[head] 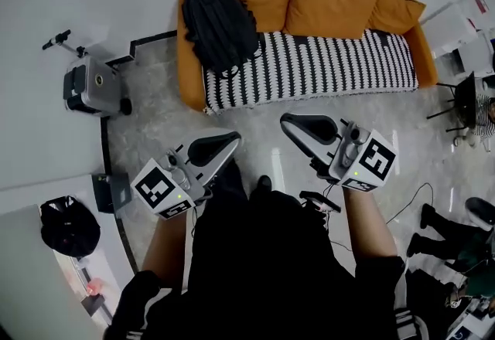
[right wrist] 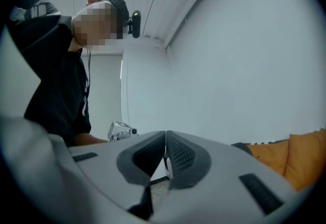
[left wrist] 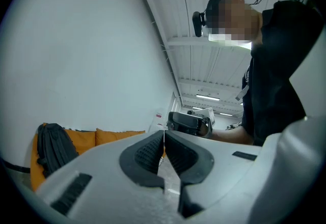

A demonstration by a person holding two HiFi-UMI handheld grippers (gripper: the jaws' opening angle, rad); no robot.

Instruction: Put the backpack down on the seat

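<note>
Backpack sits propped on the sofa seat at its left end, vs. the back cushion. Left tongs & right tongs both closed tight, empty, well apart from it. Put-down looks done; nothing left to grasp.

The black backpack lies on the orange sofa, at the end towards the left of the head view. It is propped up, its upper part against the orange back cushion in that corner and its lower part on the black-and-white patterned throw that covers the seat. It touches the armrest at that end. In the left gripper view the backpack stands slumped against the same corner.
</note>
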